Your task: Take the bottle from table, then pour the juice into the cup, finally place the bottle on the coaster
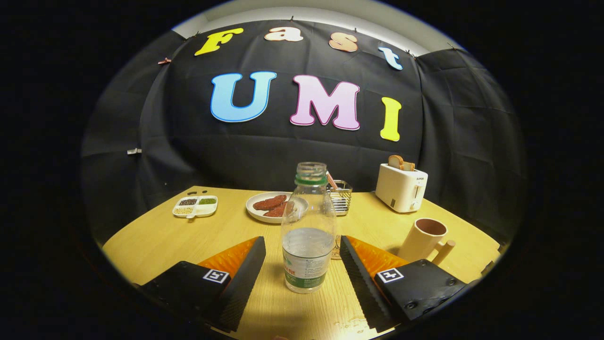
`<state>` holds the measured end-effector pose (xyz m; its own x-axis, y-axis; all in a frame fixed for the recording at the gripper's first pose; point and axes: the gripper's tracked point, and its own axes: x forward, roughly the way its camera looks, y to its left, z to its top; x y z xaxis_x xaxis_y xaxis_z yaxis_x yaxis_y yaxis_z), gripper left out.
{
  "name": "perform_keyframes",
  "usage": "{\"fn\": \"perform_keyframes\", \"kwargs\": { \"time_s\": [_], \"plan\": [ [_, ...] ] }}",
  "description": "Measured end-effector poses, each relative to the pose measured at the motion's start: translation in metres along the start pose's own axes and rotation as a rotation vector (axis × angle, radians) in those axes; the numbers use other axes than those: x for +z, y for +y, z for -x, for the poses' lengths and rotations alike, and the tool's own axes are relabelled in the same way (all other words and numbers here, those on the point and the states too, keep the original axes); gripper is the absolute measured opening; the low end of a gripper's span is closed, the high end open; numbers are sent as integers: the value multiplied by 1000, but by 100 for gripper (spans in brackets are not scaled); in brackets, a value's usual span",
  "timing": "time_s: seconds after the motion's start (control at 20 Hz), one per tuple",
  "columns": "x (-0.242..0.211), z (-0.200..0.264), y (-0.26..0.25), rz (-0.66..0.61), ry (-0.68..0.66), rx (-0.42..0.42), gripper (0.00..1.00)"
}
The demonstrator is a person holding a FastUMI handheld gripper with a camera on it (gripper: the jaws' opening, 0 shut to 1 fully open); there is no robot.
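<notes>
Wooden desk, bottle standing upright, cap off, between my fingers. Claw is wide open, holding nothing, gaps both sides. I'd squeeze gently at the label so it doesn't tip, then lift toward the cup off right.

It was a cloth-walled booth staged as a breakfast kitchen: a wooden surface carried a toaster, a plate and a mug.
</notes>
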<state>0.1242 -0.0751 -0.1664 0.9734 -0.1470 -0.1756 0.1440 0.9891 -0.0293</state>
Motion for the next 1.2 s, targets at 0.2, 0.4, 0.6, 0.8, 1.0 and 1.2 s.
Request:
{"fn": "perform_keyframes", "kwargs": {
  "time_s": [0.2,0.4,0.6,0.8,1.0,1.2],
  "plan": [
    [-8,-16,-6,-24,12,-14,97],
    [-7,-29,-8,-38,4,-22,97],
    [-7,-33,-10,-33,-2,-36,92],
    [-13,-39,-12,-43,19,-48,79],
    [-14,-31,-14,-83,52,-47,75],
    [-4,-14,-19,-114,60,-35,72]
  ]
}}
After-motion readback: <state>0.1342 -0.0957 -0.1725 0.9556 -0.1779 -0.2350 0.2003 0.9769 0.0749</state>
